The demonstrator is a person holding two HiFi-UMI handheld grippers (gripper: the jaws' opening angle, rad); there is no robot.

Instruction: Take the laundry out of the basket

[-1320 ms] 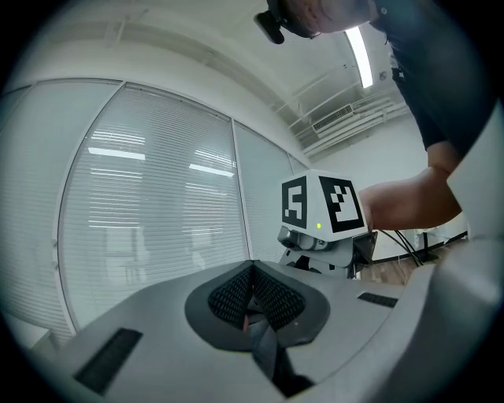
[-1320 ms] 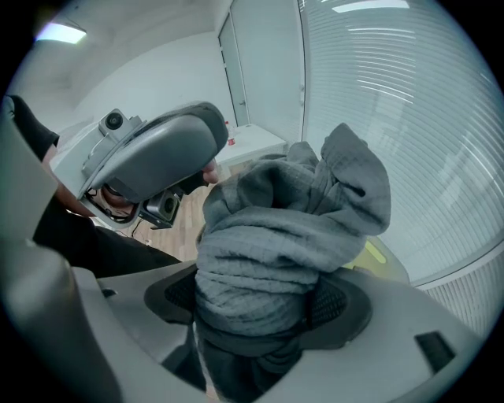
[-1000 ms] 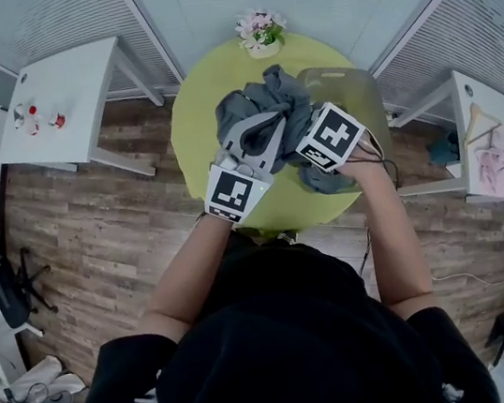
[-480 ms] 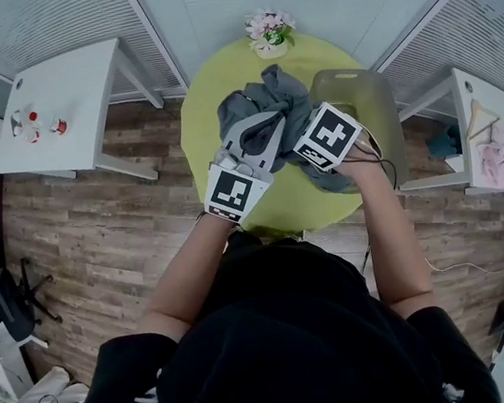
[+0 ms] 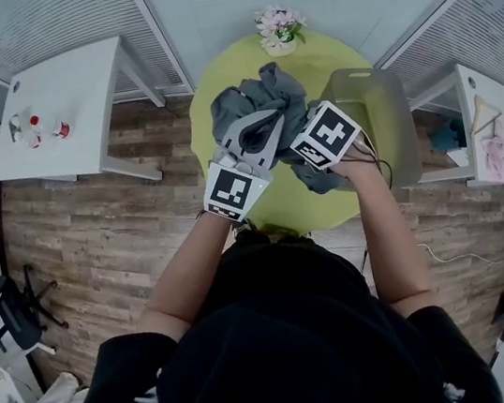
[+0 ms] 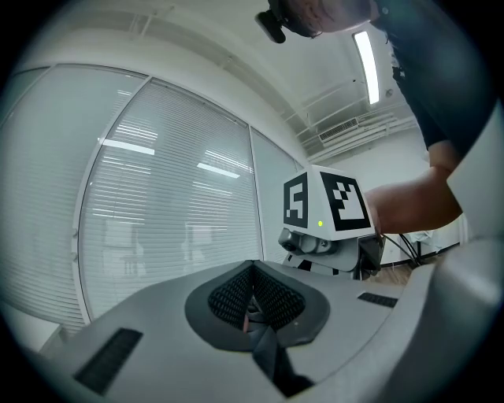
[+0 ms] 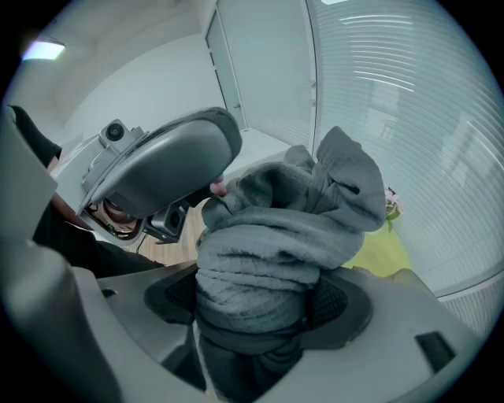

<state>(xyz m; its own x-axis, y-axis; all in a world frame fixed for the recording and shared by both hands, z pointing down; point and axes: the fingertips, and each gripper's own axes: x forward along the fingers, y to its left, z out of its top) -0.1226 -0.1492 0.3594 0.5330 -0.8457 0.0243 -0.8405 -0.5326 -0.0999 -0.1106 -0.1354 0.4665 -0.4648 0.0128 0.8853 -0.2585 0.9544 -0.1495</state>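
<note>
Your right gripper (image 7: 256, 307) is clamped on the grey garment (image 7: 291, 236). A thick, ribbed roll of the cloth fills the space between its two pads, and the rest bunches up in folds beyond the jaws.

Your left gripper (image 6: 250, 303) has its jaws pressed together. Only a small pinkish bit shows between the pads, and you cannot tell what it is. The left gripper view shows no cloth past the jaws, only the right gripper's marker cube (image 6: 327, 203) and the window blinds. In the right gripper view, the tip of the left gripper sits right against a fold of the garment. Whether it pinches that fold cannot be told.

In the head view, both grippers are close together over the round green worktop (image 5: 319, 54), with the garment bundled between and ahead of them. The laundry is outside the basket (image 5: 374, 119), which stands empty-looking at the right edge of the worktop, just beside your right hand (image 5: 358, 167). A dark tail of the garment hangs below the right gripper, next to the basket's wall.

A flower pot (image 5: 279, 30) stands at the far edge of the worktop, apart from the garment. A white side table (image 5: 64, 93) stands well off to the left on the wooden floor (image 5: 106, 238).
</note>
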